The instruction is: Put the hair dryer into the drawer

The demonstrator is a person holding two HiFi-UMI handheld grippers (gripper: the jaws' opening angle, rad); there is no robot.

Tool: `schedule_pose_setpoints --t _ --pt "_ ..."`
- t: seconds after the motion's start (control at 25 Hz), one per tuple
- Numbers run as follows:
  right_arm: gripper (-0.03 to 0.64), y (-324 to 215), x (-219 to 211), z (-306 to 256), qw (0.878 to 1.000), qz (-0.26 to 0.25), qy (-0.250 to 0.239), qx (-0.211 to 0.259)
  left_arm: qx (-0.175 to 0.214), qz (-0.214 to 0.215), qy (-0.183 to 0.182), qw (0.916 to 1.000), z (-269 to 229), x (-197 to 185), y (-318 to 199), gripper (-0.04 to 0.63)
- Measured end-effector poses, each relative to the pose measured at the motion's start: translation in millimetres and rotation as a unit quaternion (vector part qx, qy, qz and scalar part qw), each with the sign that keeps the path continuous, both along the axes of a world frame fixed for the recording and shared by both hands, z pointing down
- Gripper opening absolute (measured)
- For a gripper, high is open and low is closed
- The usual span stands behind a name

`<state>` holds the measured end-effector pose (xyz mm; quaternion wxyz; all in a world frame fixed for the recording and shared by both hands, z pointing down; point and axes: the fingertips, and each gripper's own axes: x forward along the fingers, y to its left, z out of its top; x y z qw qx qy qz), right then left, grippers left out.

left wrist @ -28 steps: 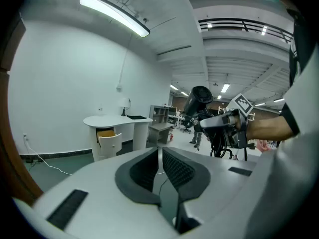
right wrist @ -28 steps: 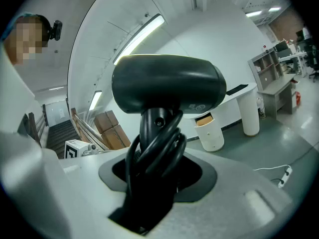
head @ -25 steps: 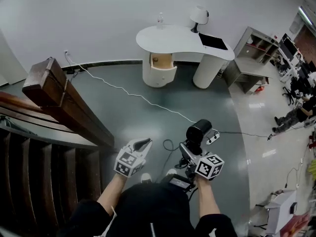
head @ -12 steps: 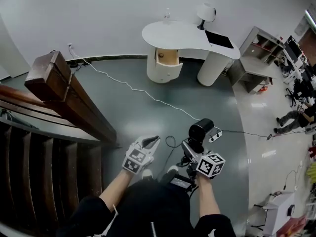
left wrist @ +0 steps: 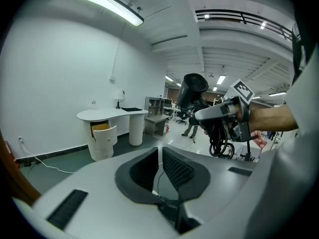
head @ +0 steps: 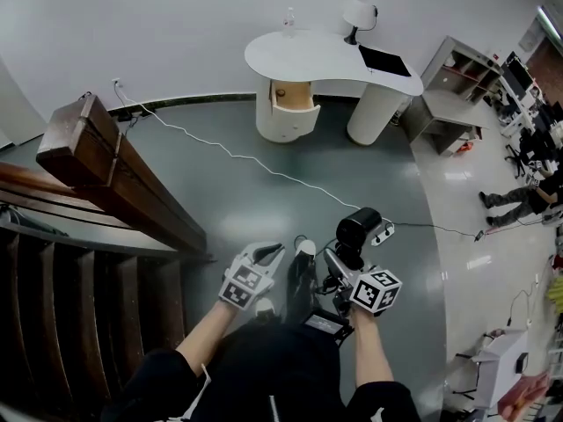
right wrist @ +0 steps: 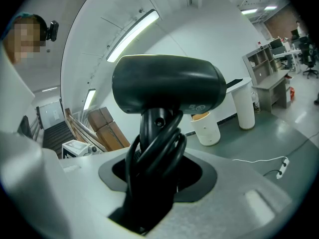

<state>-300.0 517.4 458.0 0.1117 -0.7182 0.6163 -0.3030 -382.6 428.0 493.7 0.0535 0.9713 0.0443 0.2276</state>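
Hair dryer [head: 356, 229]: was up in the air over the floor, barrel on top, well apart from the drawer.
Right tongs [head: 339, 266]: gripped the dryer's handle with the cord [right wrist: 154, 153] coiled round it, probably so no loose flex dragged during the carry.
Left tongs [head: 268, 251]: closed to a sliver on nothing, held low beside the right; spare, I'd guess.
Drawer [head: 293, 102]: stood open under the left end of the white worktop [head: 325, 55], ready to receive.
Stage: carrying, by my reading; the crossing was not yet made.
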Motion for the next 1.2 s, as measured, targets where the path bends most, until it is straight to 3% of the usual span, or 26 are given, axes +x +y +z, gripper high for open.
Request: schedule_pose_setpoints --t 0.68,1.2 --pt "0.184 -63 6 7 0.999 -0.036 -0.017 -0.004 -0.015 -0.029 -0.023 0.9992 16 5 -51 0.034" --pt "0.184 -119 62 12 0.998 -0.053 -0.025 -0.019 -0.019 -0.039 -0.041 0.9982 18 59 -105 0.034"
